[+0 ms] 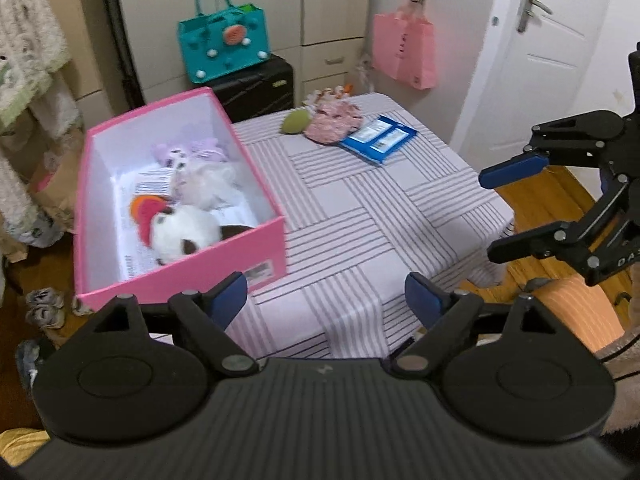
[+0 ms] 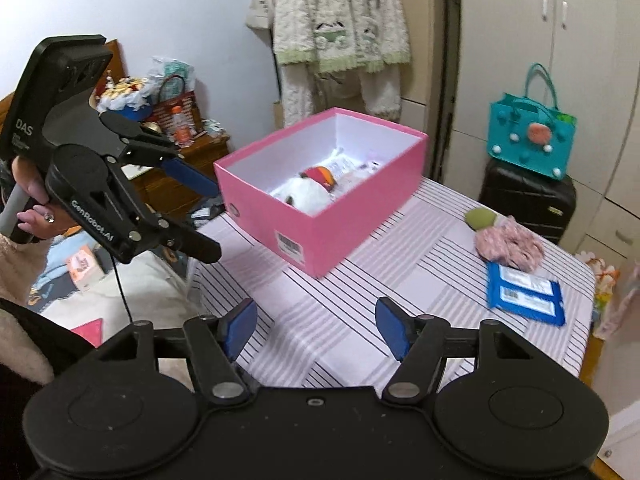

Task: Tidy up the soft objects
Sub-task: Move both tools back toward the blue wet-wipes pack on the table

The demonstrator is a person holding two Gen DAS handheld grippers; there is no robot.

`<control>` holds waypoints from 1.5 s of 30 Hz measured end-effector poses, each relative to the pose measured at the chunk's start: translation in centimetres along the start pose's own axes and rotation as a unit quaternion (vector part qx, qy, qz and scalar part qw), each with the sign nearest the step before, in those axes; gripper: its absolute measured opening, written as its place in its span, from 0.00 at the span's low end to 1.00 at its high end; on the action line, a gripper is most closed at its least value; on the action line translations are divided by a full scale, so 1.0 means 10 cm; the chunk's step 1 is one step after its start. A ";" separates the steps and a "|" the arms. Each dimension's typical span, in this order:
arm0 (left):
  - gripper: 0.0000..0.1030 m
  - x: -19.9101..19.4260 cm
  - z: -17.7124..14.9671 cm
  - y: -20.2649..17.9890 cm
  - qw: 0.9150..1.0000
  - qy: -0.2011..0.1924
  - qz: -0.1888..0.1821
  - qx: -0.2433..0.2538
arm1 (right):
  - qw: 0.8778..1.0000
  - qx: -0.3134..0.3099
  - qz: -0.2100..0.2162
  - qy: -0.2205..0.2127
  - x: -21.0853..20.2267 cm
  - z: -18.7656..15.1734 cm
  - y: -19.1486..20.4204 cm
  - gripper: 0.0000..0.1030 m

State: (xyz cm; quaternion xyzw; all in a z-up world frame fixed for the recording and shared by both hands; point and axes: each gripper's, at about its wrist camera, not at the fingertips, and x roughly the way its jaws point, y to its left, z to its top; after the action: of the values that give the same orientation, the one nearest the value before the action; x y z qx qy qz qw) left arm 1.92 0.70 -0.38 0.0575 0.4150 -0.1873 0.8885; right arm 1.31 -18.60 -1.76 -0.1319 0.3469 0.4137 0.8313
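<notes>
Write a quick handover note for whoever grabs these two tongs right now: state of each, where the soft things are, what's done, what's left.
Left tongs: open, empty, over the near edge of the striped table.
Right tongs: open, empty, also over the table.
Done: the white plush, an orange-pink toy and a purple plush lie in the pink box.
Left: the green soft toy and the pink fabric bundle still sit at the table's far end, beside a blue packet.

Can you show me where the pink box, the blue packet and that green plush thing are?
pink box [image 1: 192, 276], left wrist view, on its near outer wall.
blue packet [image 2: 524, 294], right wrist view, on its middle.
green plush thing [image 2: 480, 218], right wrist view, on its rounded body.
</notes>
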 end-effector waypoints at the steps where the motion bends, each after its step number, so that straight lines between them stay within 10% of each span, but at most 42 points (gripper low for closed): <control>1: 0.85 0.04 0.00 -0.02 1.000 0.002 -0.005 0.003 | 1.000 0.001 -0.003 -0.001 0.00 -0.04 -0.02 0.70; 20: 0.89 0.96 0.11 -0.39 0.995 -0.104 0.007 0.003 | 0.993 0.018 -0.077 -0.084 0.24 -0.64 -0.82 0.78; 27: 0.89 1.14 0.26 -0.64 0.980 -0.190 0.050 -0.020 | 0.982 0.082 -0.106 -0.137 0.47 -0.82 -1.26 0.78; 35: 0.81 1.75 0.49 -0.56 0.987 -0.143 0.017 -0.072 | 0.959 0.103 -0.208 -0.162 0.63 -0.87 -1.69 0.77; 45: 0.64 2.49 0.74 -0.48 0.985 -0.089 -0.013 -0.150 | 0.960 0.199 -0.161 -0.116 0.99 -0.78 -2.37 0.64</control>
State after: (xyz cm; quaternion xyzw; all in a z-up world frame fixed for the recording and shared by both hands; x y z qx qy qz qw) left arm 20.01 -12.73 -14.23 -0.0990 0.3581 -0.1387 0.9180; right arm 20.25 -31.38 -15.79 0.0309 0.2974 0.2094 0.9310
